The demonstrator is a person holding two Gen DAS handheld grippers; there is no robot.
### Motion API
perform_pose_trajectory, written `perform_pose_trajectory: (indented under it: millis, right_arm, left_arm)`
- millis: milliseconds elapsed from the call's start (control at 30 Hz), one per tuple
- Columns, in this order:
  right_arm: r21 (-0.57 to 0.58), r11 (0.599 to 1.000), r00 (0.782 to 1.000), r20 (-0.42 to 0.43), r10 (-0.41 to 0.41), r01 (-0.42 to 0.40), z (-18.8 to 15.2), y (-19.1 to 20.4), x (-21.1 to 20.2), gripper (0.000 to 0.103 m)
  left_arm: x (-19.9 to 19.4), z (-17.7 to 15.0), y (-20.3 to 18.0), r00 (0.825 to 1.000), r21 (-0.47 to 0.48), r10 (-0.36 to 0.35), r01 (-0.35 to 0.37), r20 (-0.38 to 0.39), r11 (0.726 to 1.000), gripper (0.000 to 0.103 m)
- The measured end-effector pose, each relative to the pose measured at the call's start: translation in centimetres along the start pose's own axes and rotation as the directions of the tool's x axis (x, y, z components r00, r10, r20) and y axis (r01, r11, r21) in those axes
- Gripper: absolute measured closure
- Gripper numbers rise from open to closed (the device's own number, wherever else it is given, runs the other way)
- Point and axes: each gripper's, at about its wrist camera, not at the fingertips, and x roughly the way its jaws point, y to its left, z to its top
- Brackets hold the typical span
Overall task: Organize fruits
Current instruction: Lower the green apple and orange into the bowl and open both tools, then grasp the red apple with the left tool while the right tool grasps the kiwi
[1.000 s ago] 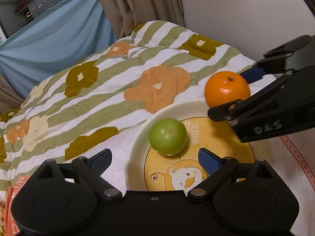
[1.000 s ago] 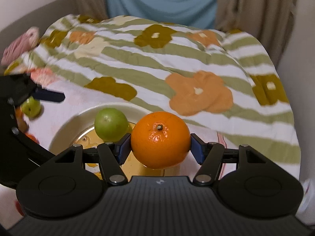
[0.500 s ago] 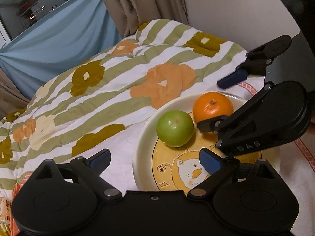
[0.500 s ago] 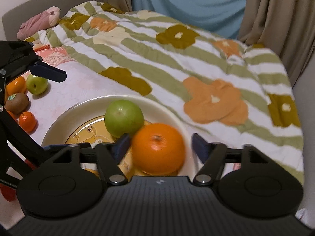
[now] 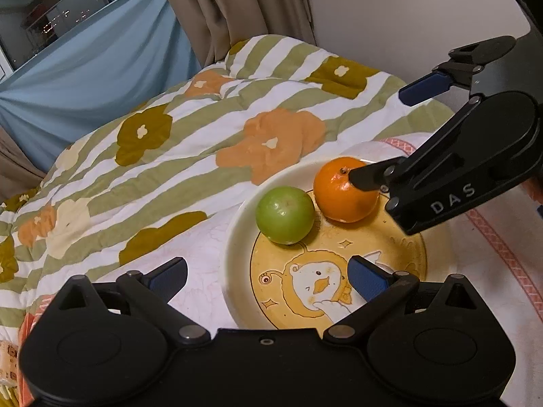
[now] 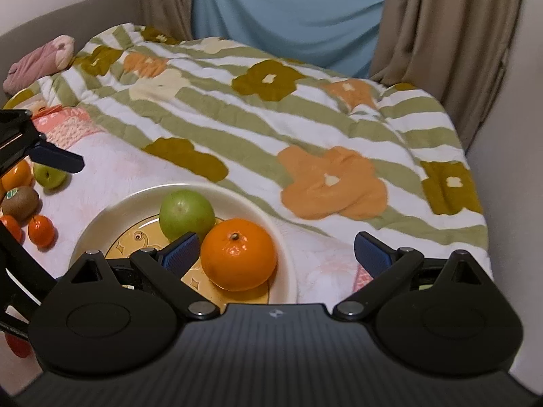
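A cream plate (image 5: 234, 237) (image 6: 101, 217) with a yellow cartoon centre lies on the bed. On it sit a green apple (image 5: 285, 214) (image 6: 186, 214) and an orange (image 5: 342, 190) (image 6: 238, 254), side by side. My right gripper (image 6: 275, 254) is open; the orange rests on the plate beside its left finger, free of the pads. In the left wrist view the right gripper (image 5: 390, 132) reaches in from the right. My left gripper (image 5: 268, 276) is open and empty, just short of the plate's near rim.
A striped flowered quilt (image 6: 271, 129) covers the bed. Left of the plate lie several loose fruits: a green apple (image 6: 51, 176), a kiwi (image 6: 18, 201), small oranges (image 6: 40, 232). A pink cloth (image 6: 37, 61) lies at the far left. Curtains and wall stand behind.
My right gripper carried the orange down onto the plate beside the green apple, opened and let it go, and has drawn back. The left gripper stayed open and nearly still.
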Motion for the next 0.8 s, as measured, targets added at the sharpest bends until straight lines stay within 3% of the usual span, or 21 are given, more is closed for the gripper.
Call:
perform_pose_trajectory:
  millis: [433,800]
  right_arm:
    - [0.100,0.995,1.000,0.025,0.015,-0.018,0.9,1.4,-7.4,0.000]
    - [0.121,0.992,0.998,0.057,0.027,-0.034,1.9,8.0,-13.5,0.000]
  left_arm:
    - [-6.4,-2.3,0.5,1.000,-0.011,0.016,-0.016,0.022,1.000,0.001]
    - [-13.1,-7.5,4.2,0.998,-0.080,0.061,-0.059,0.025,0.995,0.001]
